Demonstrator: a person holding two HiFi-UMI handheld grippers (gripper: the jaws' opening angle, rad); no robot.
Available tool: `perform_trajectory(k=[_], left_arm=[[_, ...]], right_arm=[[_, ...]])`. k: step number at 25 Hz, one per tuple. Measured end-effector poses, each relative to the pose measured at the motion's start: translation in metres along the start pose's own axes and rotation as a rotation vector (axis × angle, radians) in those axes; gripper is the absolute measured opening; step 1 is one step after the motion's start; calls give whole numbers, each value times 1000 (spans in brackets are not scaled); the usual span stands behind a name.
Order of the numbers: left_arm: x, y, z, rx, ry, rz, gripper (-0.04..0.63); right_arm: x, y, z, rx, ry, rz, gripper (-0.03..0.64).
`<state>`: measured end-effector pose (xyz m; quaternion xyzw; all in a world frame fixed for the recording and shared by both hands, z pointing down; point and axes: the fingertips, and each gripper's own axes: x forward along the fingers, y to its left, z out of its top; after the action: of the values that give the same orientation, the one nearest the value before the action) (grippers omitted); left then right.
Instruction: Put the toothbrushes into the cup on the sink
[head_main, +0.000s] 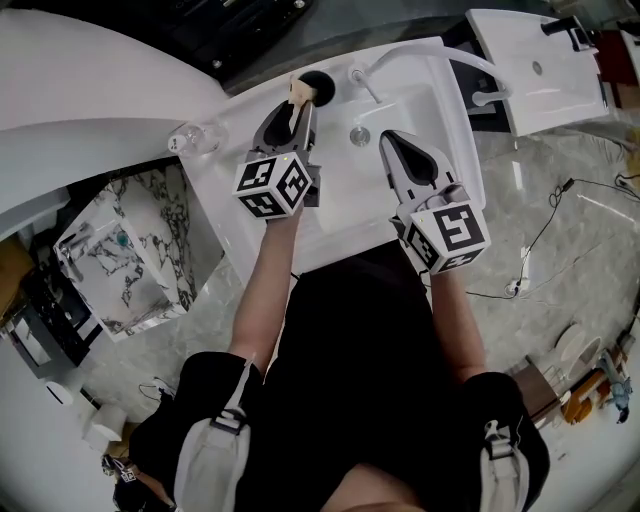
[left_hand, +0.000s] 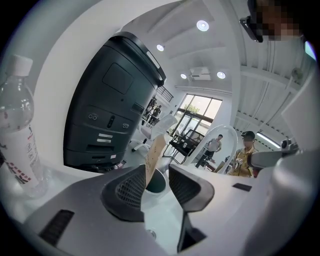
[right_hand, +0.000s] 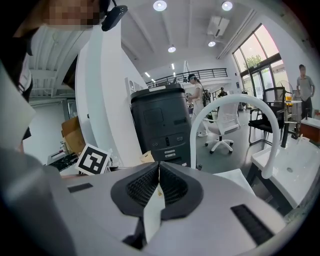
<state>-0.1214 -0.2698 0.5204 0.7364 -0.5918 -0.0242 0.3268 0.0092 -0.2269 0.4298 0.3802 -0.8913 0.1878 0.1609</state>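
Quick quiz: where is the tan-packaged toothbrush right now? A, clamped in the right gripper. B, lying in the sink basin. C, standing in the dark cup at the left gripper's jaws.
C: the toothbrush stands tilted in the cup, and the left gripper has its jaws apart around it.

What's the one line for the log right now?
left gripper open | toothbrush standing in cup between its jaws | right gripper shut, empty
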Motion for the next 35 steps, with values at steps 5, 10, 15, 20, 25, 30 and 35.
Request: perform_trajectory(k=[5, 10, 15, 20, 25, 30, 35], left_arm=[[-20, -13, 0, -6, -22, -21, 141], [-40, -29, 1, -2, -53, -48, 124], [-60, -37, -2, 1, -87, -64, 101], [-72, -42, -3, 0, -108, -60, 67], [-90, -50, -5, 29, -122, -47, 44], [-108, -63, -7, 49, -151, -17, 29], [-127, -89, -14, 74, -171, 14, 15]], right_arm=[[-15, 12, 6, -23, -28, -7, 31], [-35, 22, 6, -34, -55, -15, 31], [-53, 33, 0, -41, -77, -23, 31], [-65, 36, -1, -43, -92, -28, 31], [-70, 42, 0, -51, -116, 6, 31], [-81, 48, 1, -63, -136, 64, 31], [-108, 47, -1, -83, -151, 106, 31]])
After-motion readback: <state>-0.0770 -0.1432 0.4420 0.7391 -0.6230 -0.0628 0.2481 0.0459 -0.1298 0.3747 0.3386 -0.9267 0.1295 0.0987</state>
